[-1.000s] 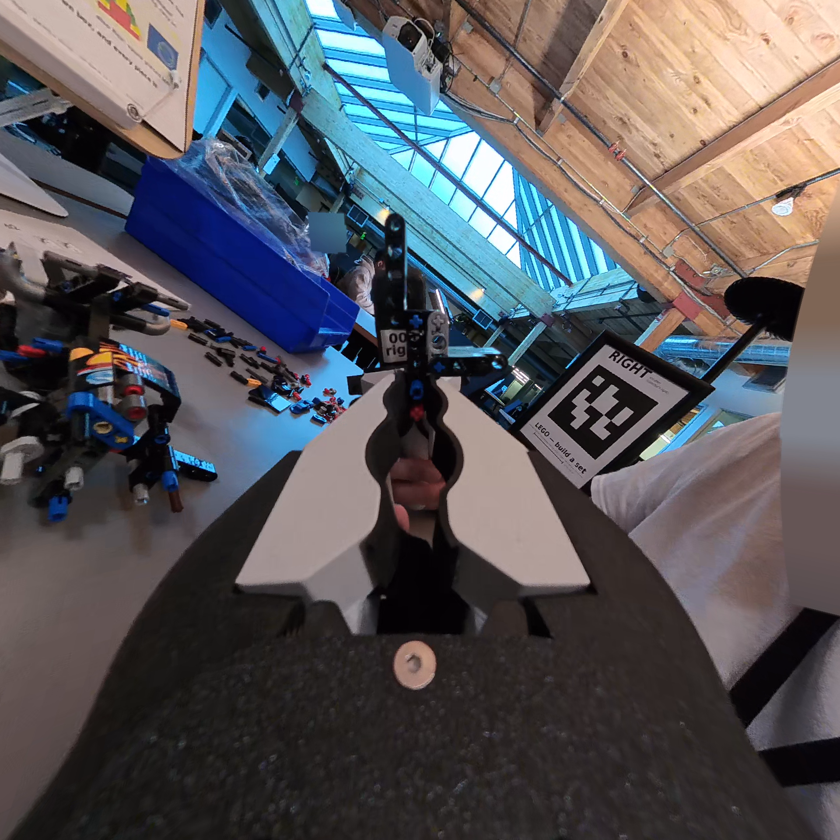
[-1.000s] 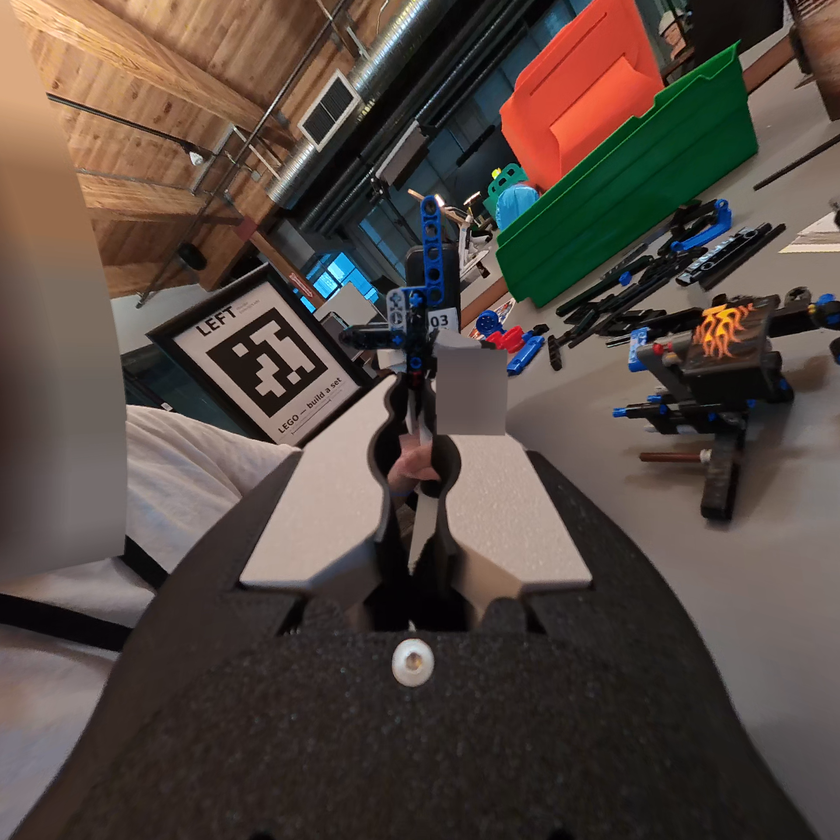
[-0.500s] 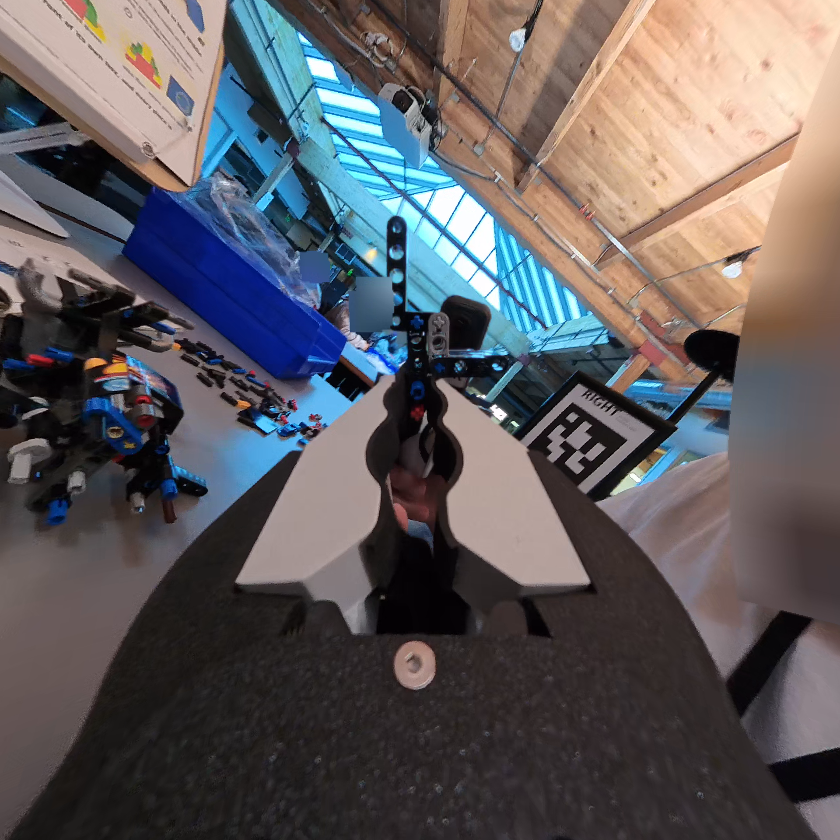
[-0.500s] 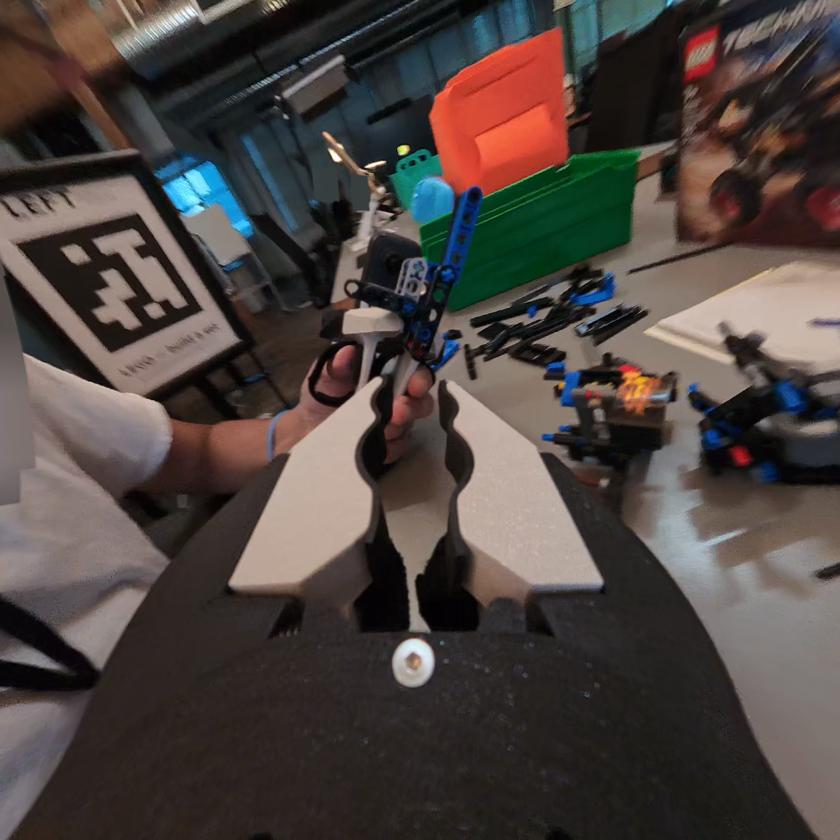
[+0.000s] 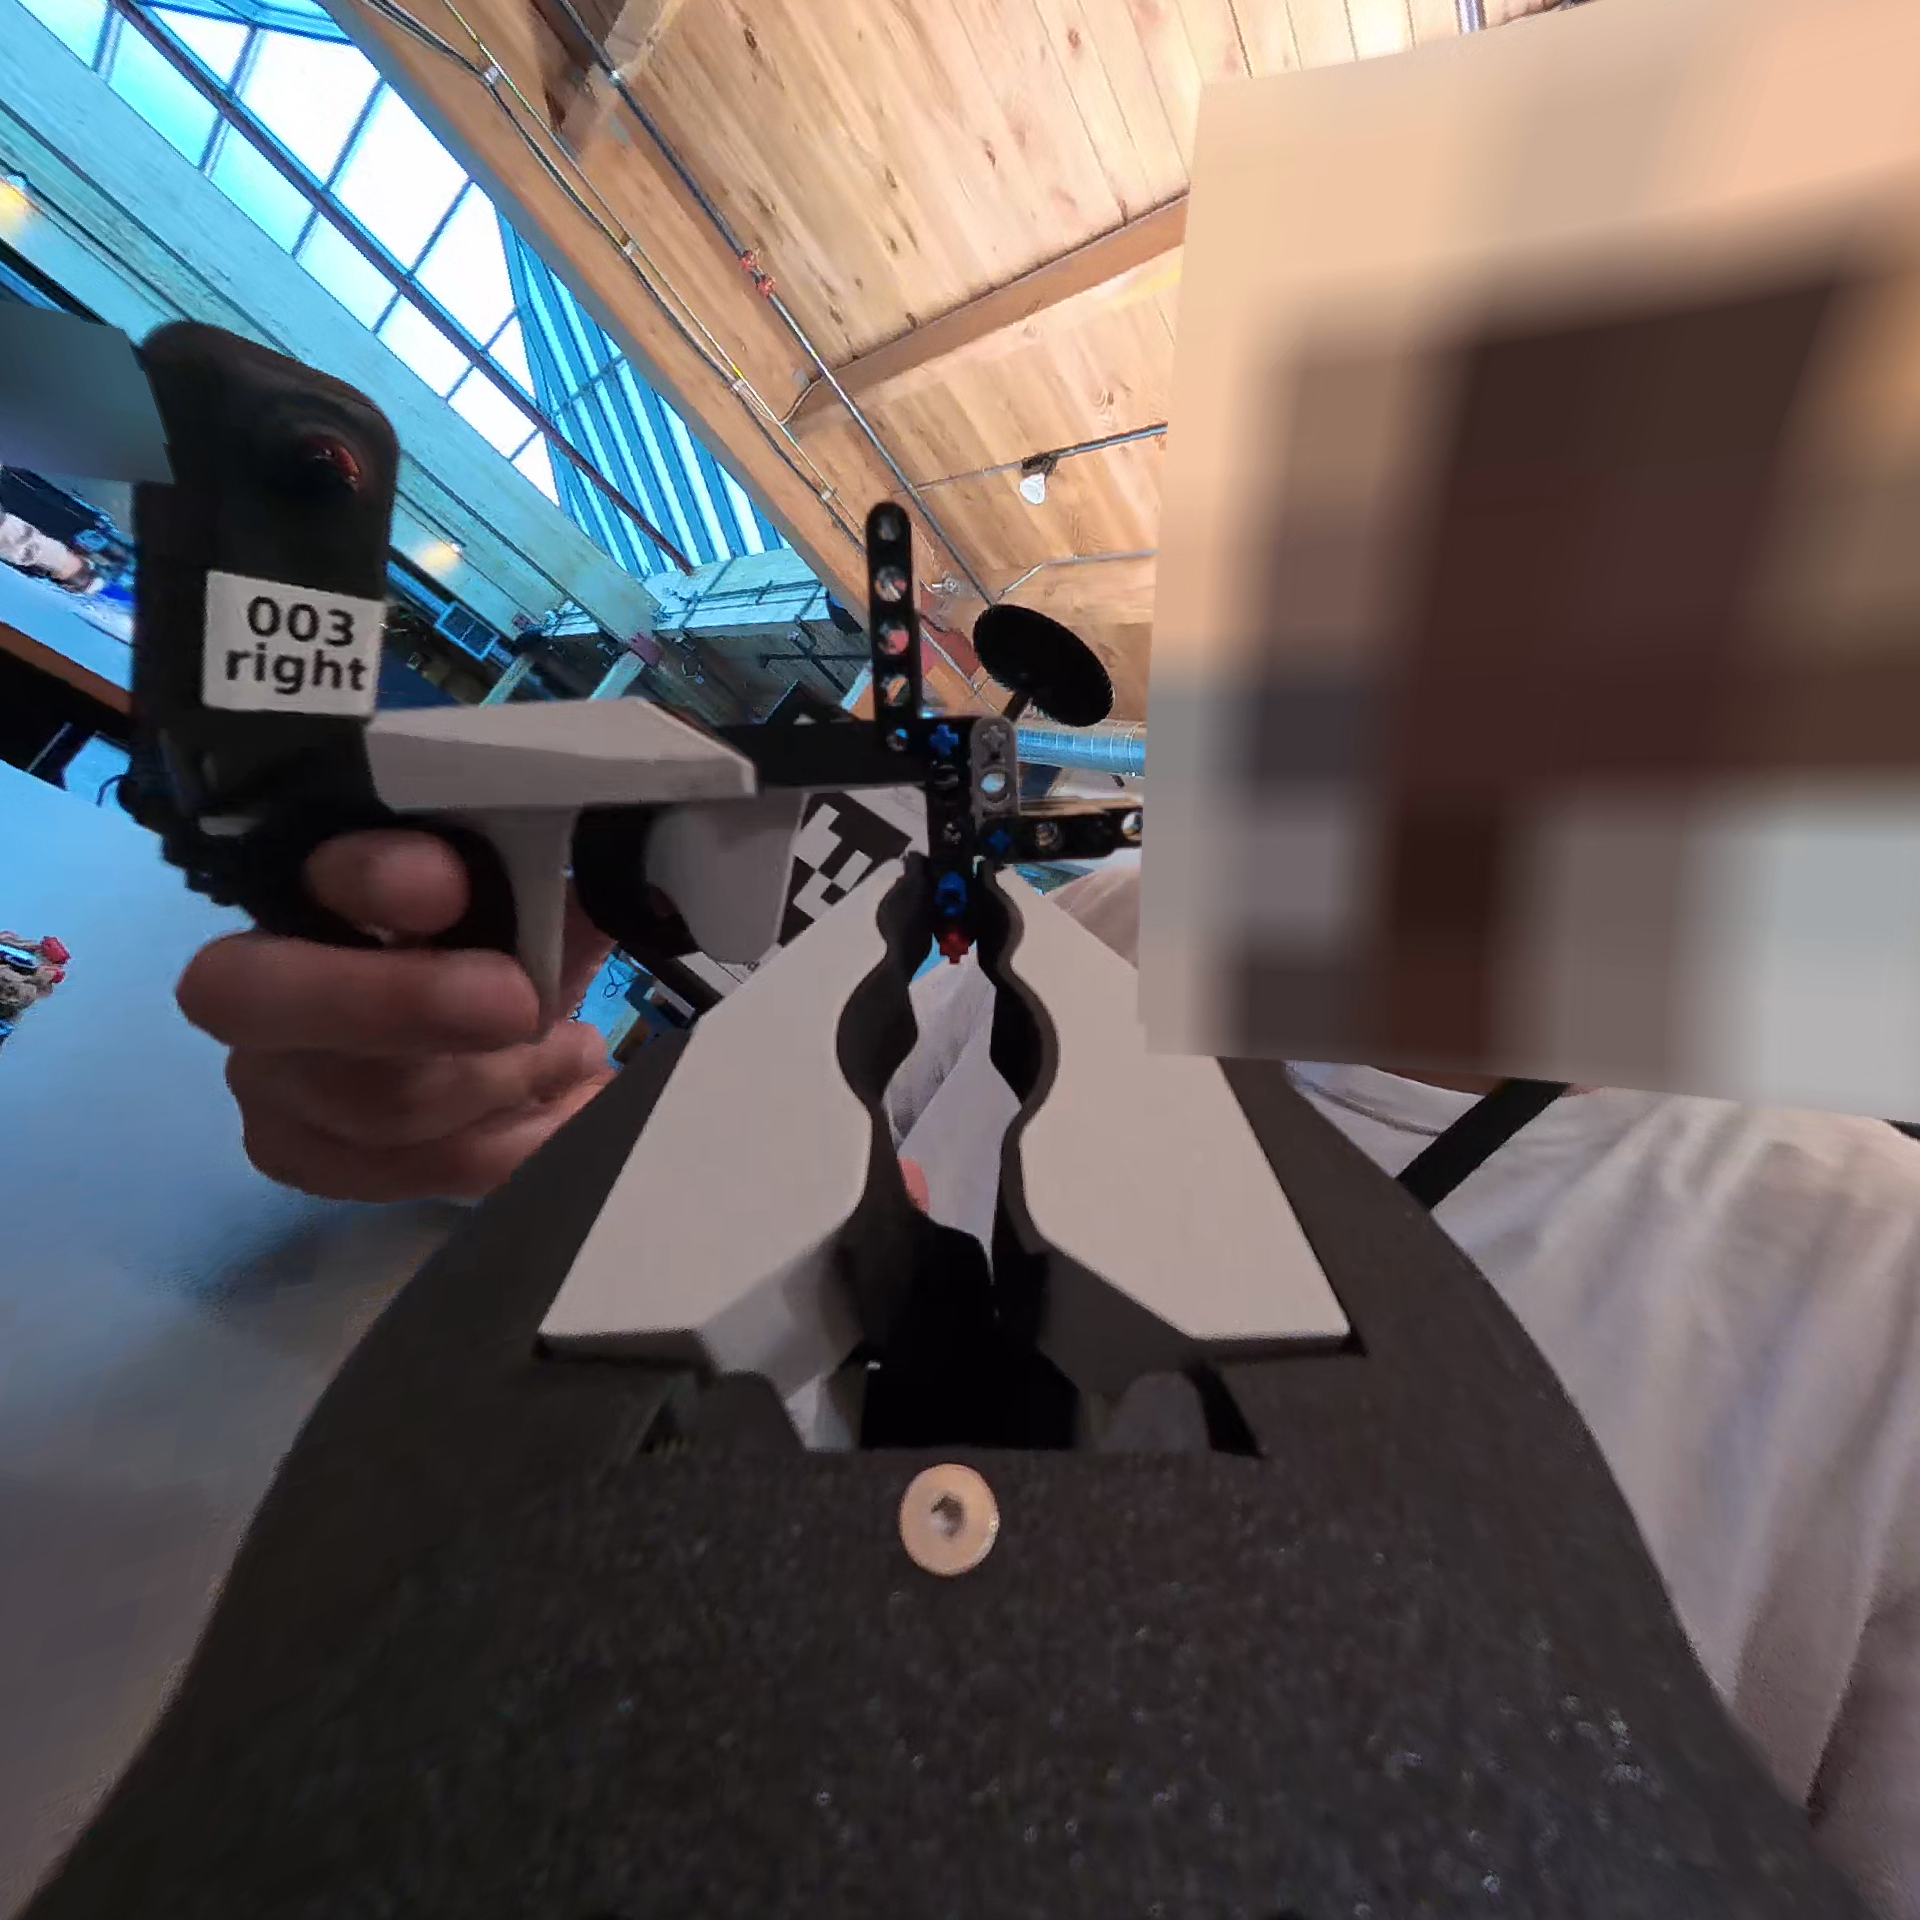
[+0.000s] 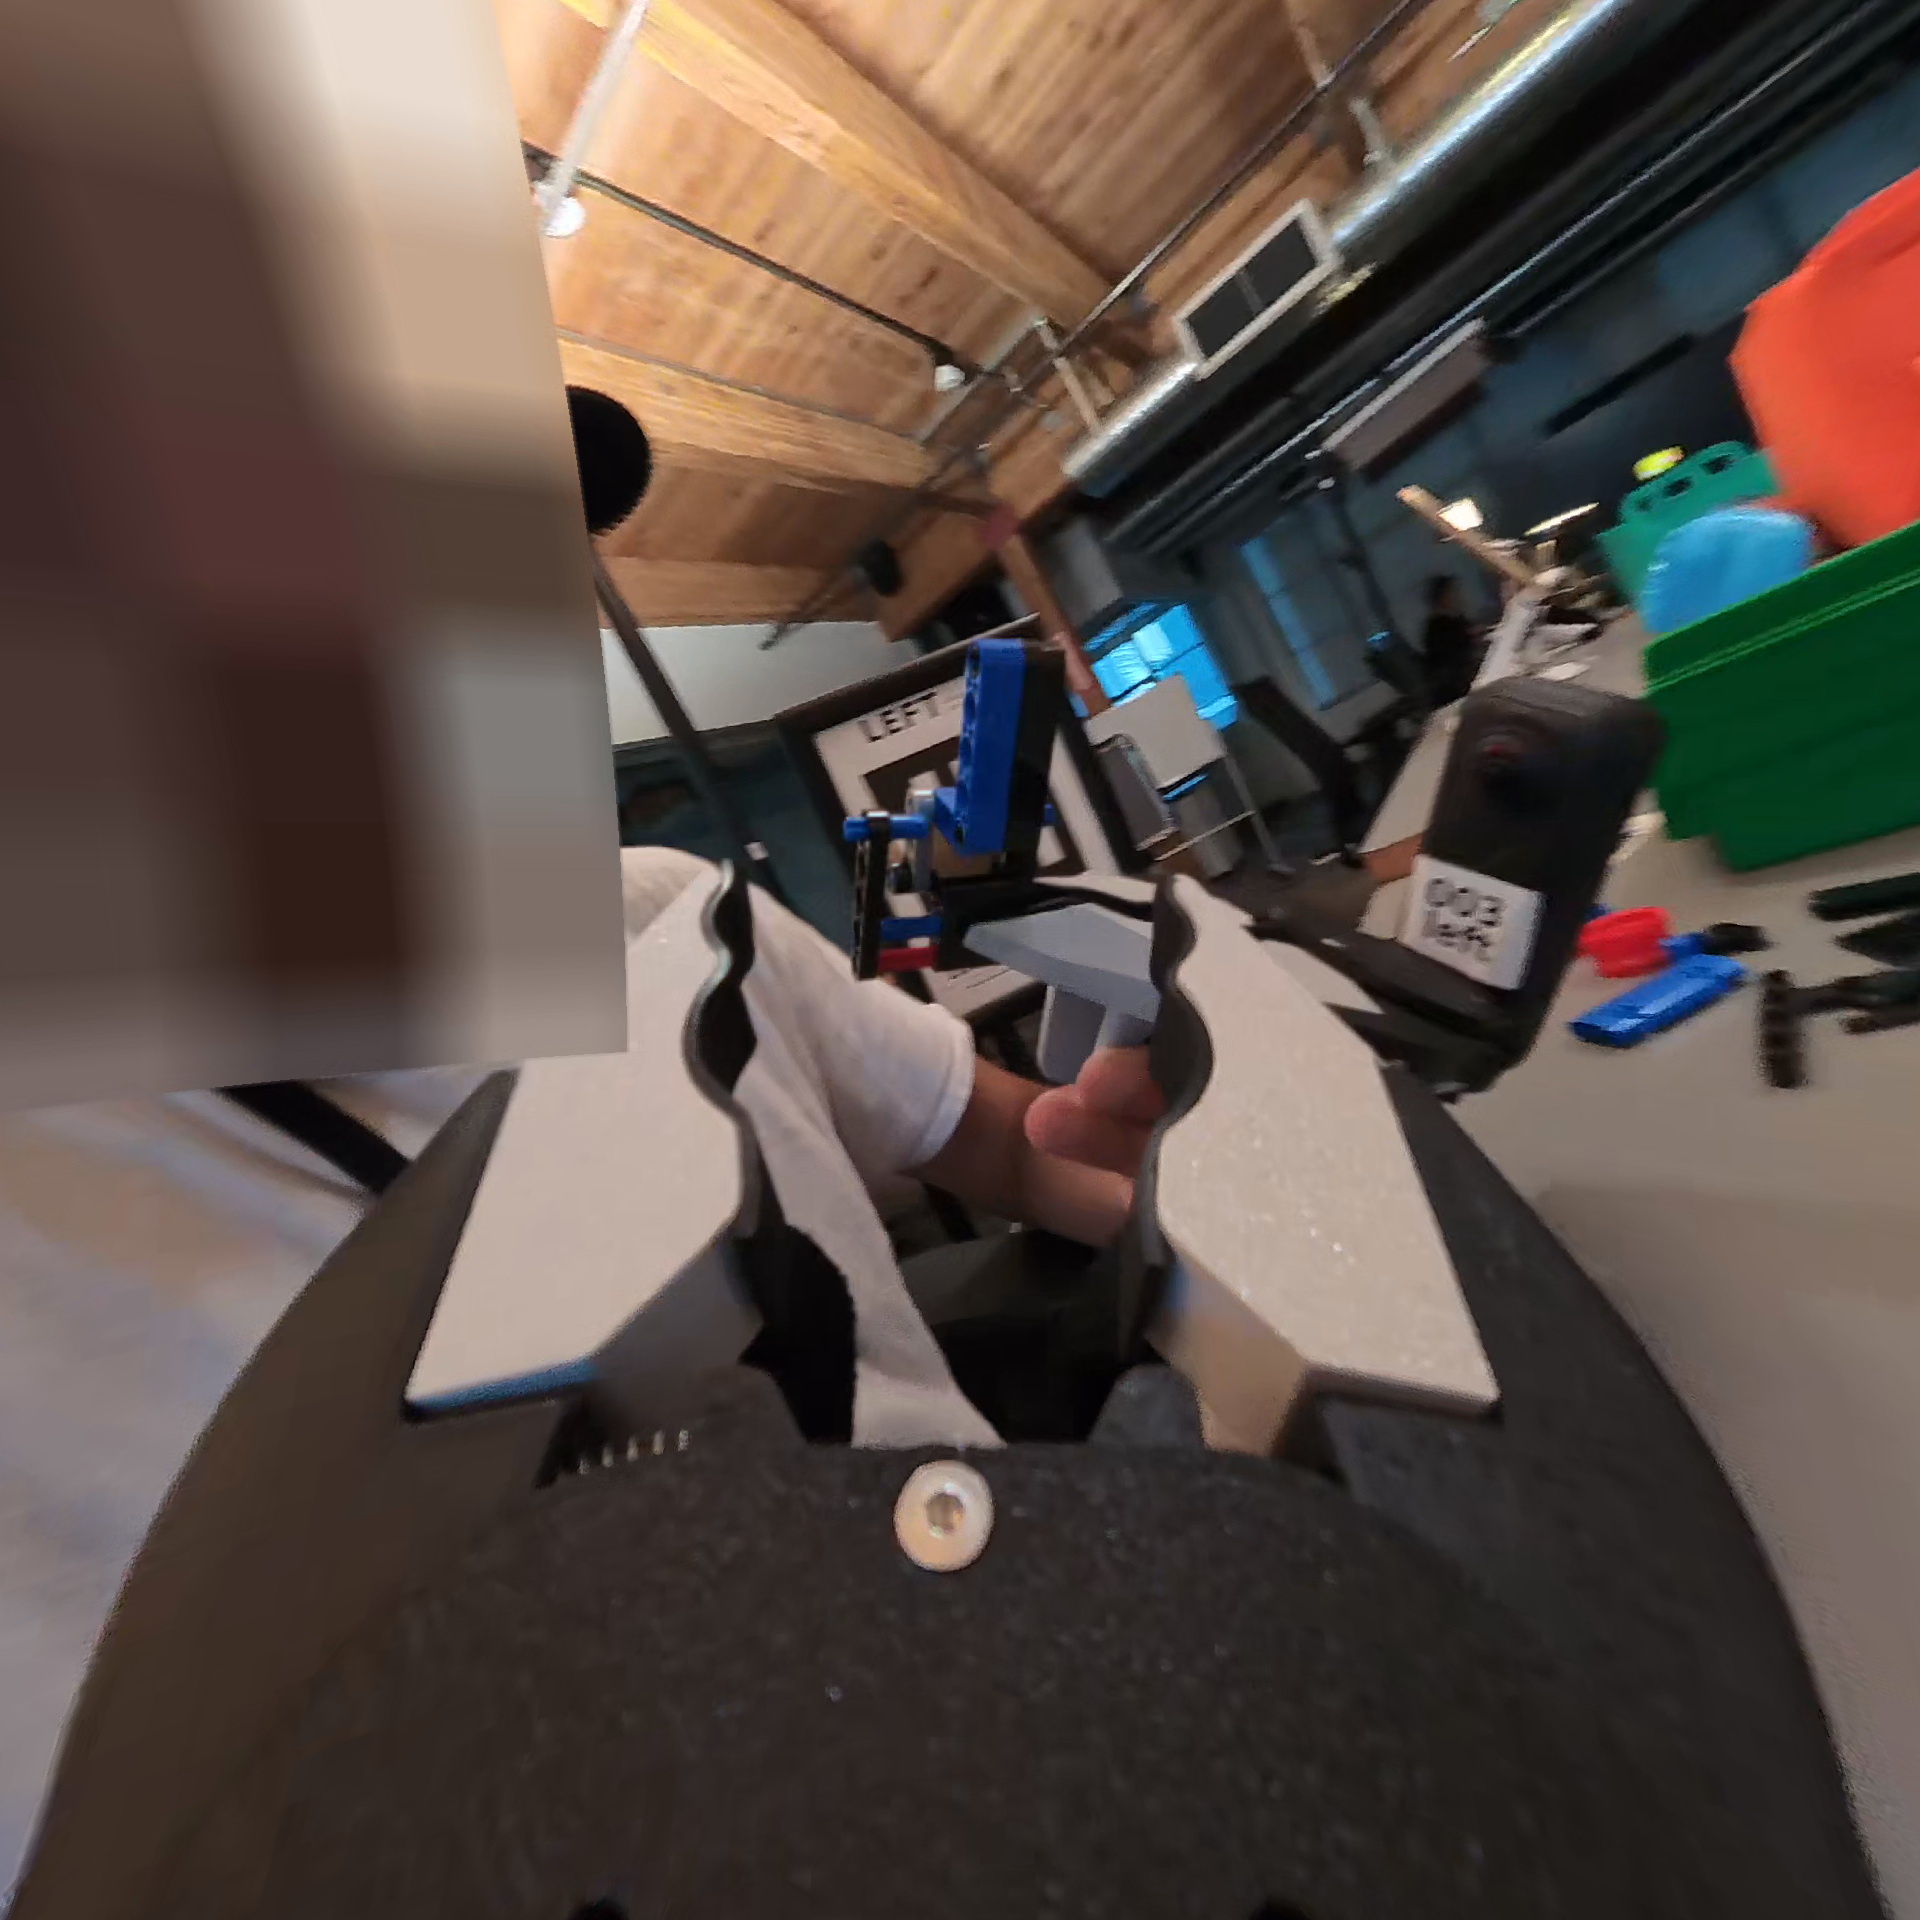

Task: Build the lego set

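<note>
My left gripper (image 5: 951, 909) is shut on a small lego subassembly (image 5: 940, 769): crossed black beams with blue and red pins and a grey connector, held up in the air. In the right wrist view the subassembly (image 6: 971, 821) shows a blue beam on top, and the left gripper's grey finger (image 6: 1070, 961) reaches it from the right. My right gripper (image 6: 945, 904) is open wide and empty, with the subassembly just beyond the gap between its fingertips. In the left wrist view the right gripper (image 5: 769, 821) comes in from the left, beside the horizontal black beam.
A green bin (image 6: 1787, 748) and an orange box (image 6: 1839, 343) stand at the far right. Loose blue, red and black pieces (image 6: 1652, 987) lie on the grey table (image 6: 1714, 1299). A framed black-and-white marker board (image 6: 904, 748) stands behind. A person's white shirt (image 5: 1662, 1299) is close by. The grippers are tip to tip, or close to it.
My right gripper let go of the subassembly, opened wide and swung round to its side. My left gripper kept hold of it and turned away from the table toward the person.
</note>
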Motion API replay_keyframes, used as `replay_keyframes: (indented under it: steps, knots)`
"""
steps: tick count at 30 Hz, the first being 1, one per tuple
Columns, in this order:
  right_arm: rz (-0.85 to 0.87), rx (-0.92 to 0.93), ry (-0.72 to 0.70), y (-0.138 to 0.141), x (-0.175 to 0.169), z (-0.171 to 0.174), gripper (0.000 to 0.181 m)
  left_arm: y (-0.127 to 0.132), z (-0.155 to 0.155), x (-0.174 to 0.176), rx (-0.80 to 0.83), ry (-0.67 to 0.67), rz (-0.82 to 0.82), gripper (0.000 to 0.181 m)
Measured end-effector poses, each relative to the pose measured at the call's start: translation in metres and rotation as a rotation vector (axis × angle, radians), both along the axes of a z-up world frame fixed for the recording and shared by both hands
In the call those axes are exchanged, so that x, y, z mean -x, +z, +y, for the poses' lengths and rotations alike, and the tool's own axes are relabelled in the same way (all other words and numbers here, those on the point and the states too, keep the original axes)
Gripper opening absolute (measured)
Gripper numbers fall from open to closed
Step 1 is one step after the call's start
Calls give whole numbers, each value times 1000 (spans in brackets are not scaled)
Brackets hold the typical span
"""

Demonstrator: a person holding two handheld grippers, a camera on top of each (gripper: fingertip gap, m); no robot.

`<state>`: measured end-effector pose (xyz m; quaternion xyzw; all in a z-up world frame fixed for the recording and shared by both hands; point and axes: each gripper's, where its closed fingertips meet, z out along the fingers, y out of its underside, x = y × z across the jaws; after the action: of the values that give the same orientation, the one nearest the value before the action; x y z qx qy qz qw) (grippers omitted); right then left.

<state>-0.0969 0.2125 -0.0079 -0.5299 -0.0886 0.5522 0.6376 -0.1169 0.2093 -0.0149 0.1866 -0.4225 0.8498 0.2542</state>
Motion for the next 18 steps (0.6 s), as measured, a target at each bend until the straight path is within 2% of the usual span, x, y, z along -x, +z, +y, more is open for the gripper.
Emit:
replay_keyframes:
  steps: [2,4,7,11,18]
  knots:
    - [20,-11,66,1,12,-3,83,3,-6,6,15,-51,-18,6]
    - [13,-34,91,1,22,-4,80,6,-12,7,35,-72,-28,6]
    - [32,-45,121,3,28,-5,62,2,-23,6,11,-103,-16,6]
    - [78,-92,141,9,27,-12,40,2,-22,4,26,-107,3,6]
    - [51,-112,91,10,30,-9,39,5,-19,5,66,-104,12,6]
